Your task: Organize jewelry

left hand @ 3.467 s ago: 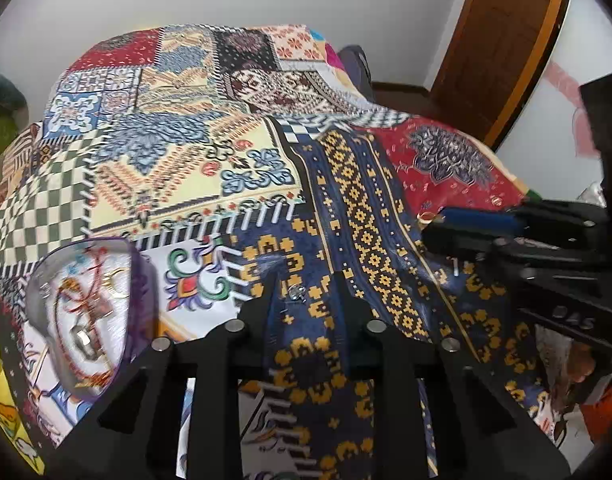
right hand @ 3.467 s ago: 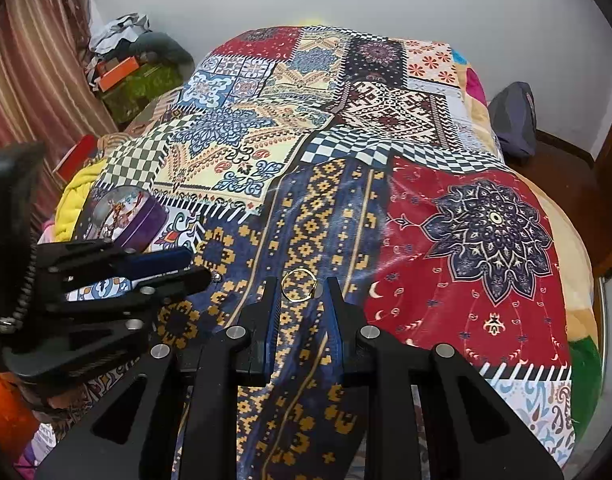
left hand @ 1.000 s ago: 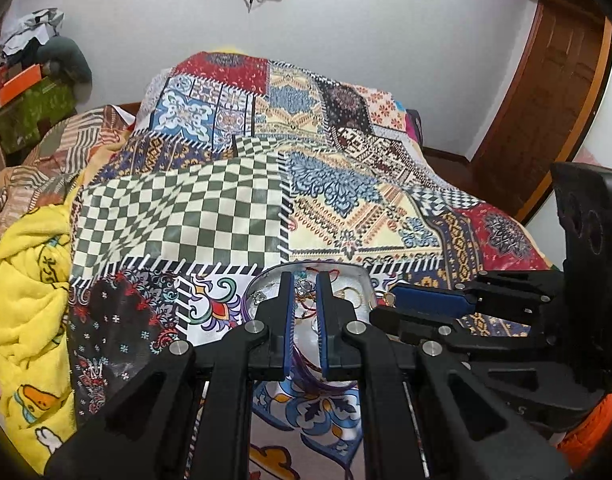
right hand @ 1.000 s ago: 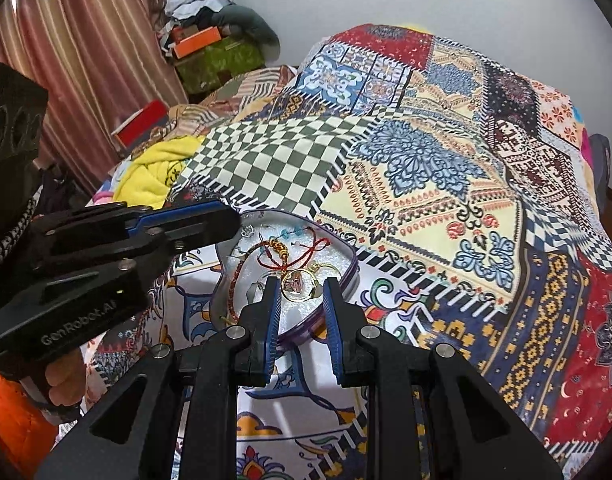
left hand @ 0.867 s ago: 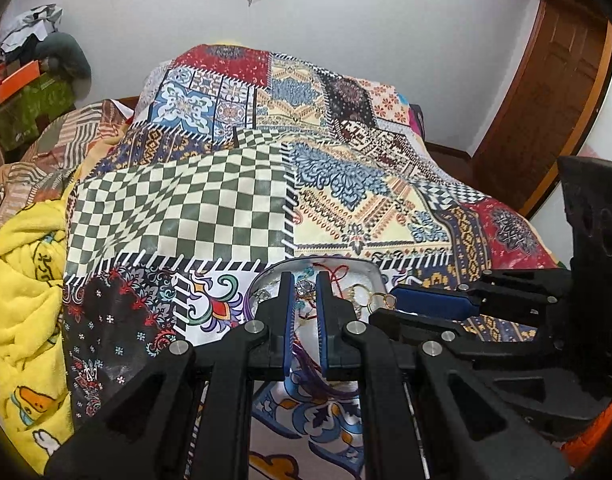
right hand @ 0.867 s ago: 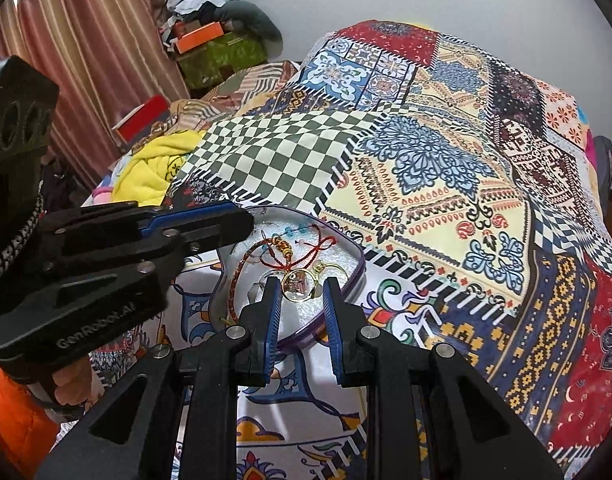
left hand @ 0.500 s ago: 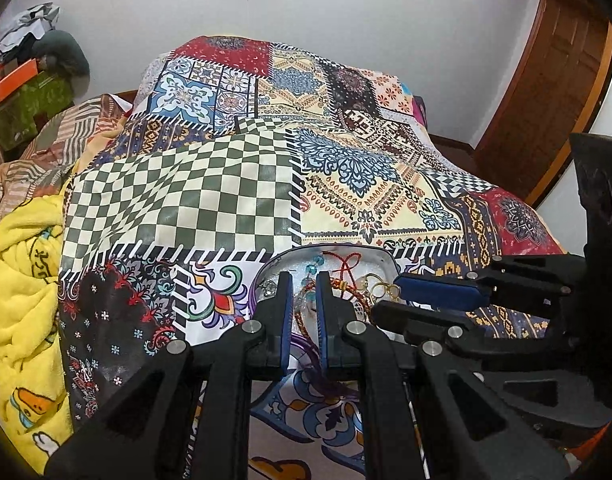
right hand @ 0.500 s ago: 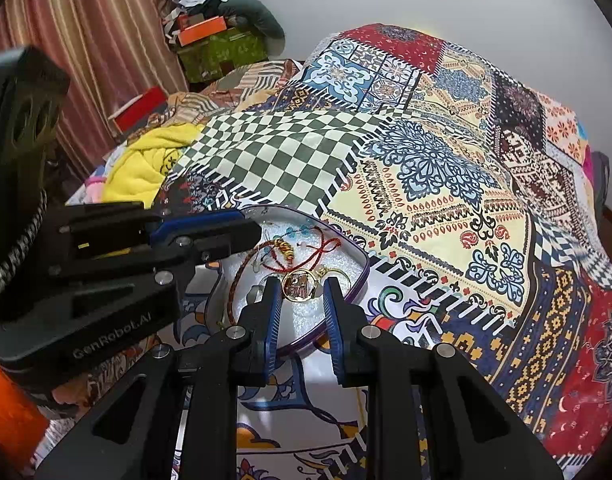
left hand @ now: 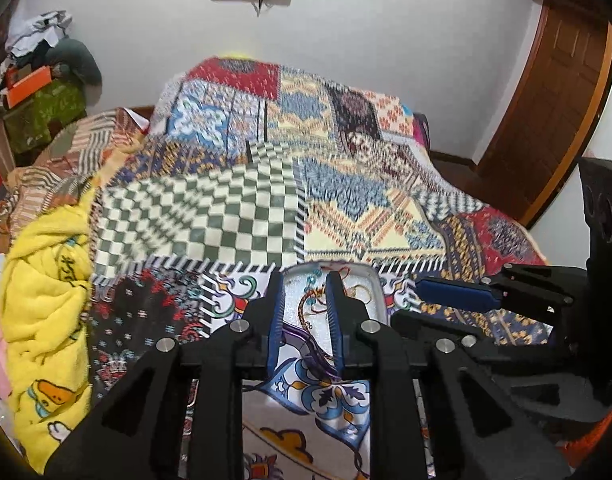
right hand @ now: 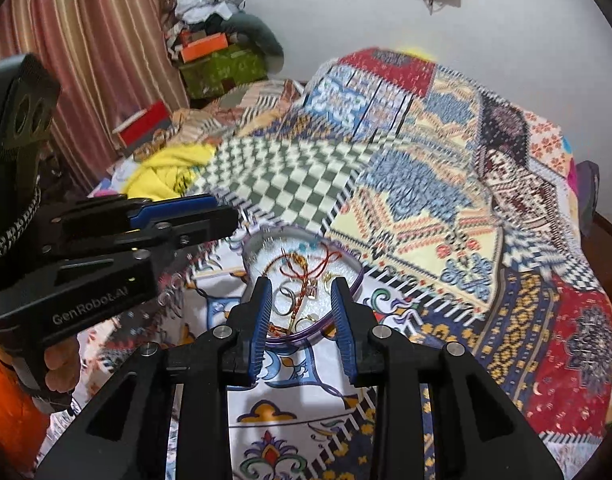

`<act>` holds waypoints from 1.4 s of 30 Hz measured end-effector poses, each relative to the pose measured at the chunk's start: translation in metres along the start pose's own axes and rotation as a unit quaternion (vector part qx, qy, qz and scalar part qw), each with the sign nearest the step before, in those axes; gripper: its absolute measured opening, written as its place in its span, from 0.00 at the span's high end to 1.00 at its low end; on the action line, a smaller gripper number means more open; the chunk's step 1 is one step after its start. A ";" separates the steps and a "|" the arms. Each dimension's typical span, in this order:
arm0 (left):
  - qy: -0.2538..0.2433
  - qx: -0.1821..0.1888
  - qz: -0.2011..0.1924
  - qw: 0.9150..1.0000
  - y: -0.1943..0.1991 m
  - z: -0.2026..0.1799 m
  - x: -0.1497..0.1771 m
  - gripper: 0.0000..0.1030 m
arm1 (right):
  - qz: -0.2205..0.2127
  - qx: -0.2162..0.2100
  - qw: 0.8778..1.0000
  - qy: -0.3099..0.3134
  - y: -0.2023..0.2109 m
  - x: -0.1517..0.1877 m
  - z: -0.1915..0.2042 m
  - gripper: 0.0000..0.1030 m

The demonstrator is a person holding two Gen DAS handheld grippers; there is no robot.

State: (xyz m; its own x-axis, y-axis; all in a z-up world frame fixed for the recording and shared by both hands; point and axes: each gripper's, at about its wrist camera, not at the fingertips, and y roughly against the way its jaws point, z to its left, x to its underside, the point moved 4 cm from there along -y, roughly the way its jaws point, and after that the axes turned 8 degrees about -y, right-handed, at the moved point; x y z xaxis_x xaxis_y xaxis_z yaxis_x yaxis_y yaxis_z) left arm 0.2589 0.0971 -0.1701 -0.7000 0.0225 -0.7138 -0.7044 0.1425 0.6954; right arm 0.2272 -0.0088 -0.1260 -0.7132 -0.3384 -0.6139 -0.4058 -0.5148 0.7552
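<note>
Spreading wider than half a second ago, the right gripper (right hand: 301,300) now has its blue-padded jaws clearly apart with nothing between them, where before they pinched a gold ring; that ring cannot be singled out now among the pieces lying in the dish (right hand: 356,280) below. The dish is a shallow, purple-rimmed container resting on the patchwork bedspread (right hand: 426,184), and it holds a tangle of red cord (right hand: 306,264), beaded strands and several small hoops (right hand: 286,294). The left gripper (left hand: 305,296) has parted its jaws too, from a narrow slot earlier to a wider gap, and it holds nothing; through that gap the same dish (left hand: 374,284) shows, with a beaded strand (left hand: 306,304) on its pale floor. In the left wrist view the right gripper's blue pad (left hand: 454,294) reaches in from the right, just beside the dish rim. In the right wrist view the left gripper's body crosses from the left, a hand (right hand: 61,364) partly visible beneath it. Both views are blurred across the far bedspread, and a yellow blanket (left hand: 45,300) lies bunched at the left edge of the bed
</note>
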 end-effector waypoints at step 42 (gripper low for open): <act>-0.020 -0.160 -0.295 0.942 0.304 -0.103 0.031 0.02 | -0.356 0.095 0.929 -0.019 0.272 0.041 0.071 0.01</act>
State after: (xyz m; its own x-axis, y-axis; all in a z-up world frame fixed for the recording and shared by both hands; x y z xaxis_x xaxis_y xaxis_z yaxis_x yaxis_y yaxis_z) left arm 0.0108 0.0397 0.0278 -0.1743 0.0704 -0.9822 -0.9734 -0.1628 0.1611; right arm 0.0468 -0.1071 0.0703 -0.2431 0.0653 -0.9678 -0.8738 -0.4479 0.1893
